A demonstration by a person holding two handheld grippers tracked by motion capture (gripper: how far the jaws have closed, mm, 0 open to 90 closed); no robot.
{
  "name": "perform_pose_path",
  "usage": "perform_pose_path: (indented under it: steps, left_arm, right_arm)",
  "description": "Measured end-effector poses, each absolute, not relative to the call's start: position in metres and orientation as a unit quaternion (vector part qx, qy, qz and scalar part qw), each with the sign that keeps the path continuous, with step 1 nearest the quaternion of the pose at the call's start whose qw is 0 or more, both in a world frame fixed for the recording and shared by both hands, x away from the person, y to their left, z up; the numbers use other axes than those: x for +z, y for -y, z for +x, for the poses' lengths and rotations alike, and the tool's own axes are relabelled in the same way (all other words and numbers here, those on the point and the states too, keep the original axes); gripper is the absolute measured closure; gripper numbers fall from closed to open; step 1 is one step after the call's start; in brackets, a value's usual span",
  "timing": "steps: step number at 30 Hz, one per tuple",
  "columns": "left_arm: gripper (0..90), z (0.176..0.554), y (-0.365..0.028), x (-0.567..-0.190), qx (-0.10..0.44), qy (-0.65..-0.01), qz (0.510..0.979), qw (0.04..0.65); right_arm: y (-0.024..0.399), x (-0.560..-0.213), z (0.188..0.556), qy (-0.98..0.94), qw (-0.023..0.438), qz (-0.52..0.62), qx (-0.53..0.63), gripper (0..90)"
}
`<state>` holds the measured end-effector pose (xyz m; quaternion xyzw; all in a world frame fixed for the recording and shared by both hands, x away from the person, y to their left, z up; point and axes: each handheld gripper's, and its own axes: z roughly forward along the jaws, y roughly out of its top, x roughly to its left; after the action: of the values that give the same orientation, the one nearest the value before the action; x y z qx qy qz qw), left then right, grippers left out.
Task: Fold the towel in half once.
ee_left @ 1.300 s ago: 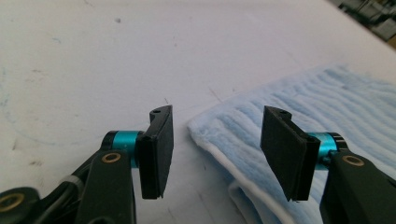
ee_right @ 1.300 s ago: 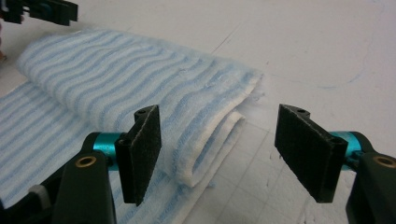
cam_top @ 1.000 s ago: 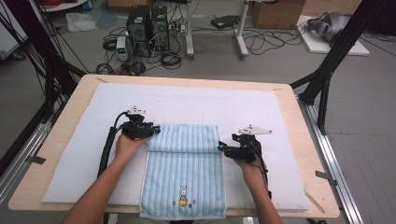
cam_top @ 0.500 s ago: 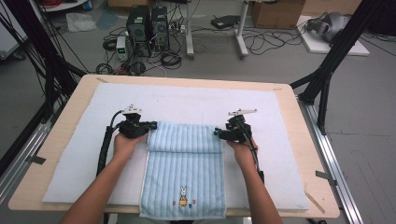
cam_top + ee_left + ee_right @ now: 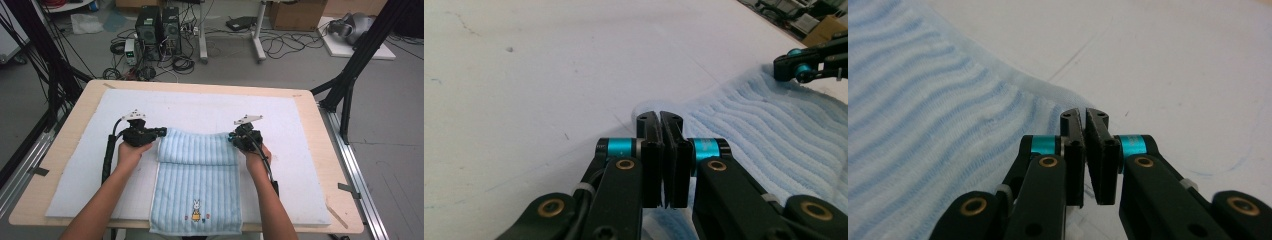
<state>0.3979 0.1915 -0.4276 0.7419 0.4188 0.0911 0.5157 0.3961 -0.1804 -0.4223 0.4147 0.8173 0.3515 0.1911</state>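
Note:
A light blue striped towel [image 5: 197,185] with a small rabbit stitched near its front lies on the white mat [image 5: 90,170]. Its far end is doubled over in a band. My left gripper [image 5: 162,132] is shut at the towel's far left corner; in the left gripper view the jaws [image 5: 659,117] meet with blue cloth [image 5: 764,125] at their base. My right gripper [image 5: 231,139] is at the far right corner. Its jaws [image 5: 1084,116] have just been closing and now pinch the towel's edge [image 5: 923,110]. The right gripper [image 5: 809,65] also appears far off in the left gripper view.
The mat covers most of a wooden table [image 5: 330,150]. The towel's front end hangs over the table's near edge. Black frame posts [image 5: 350,75] stand at both sides. Computers [image 5: 157,27] and cables sit on the floor beyond the far edge.
My right hand has moved away from me and a little left, up the towel's right side to its far corner. The left hand has stayed at the far left corner.

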Motion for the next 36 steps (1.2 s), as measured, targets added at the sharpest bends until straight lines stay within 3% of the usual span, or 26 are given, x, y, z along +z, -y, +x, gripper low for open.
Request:
perform_pose_path:
  steps: [12,28,36]
  left_arm:
    - [87.0,0.360,-0.197,-0.404,0.082,-0.366,0.752,0.542]
    - [86.8,0.306,-0.205,-0.431,0.032,-0.341,0.791,0.506]
    - [85.3,0.291,-0.202,-0.439,0.005,-0.325,0.806,0.494]
  right_arm:
    - [0.198,-0.390,0.345,-0.797,0.178,0.379,0.436,86.0]
    - [0.216,-0.420,0.294,-0.814,0.124,0.378,0.423,85.7]
    - [0.222,-0.423,0.278,-0.828,0.123,0.384,0.390,87.0]
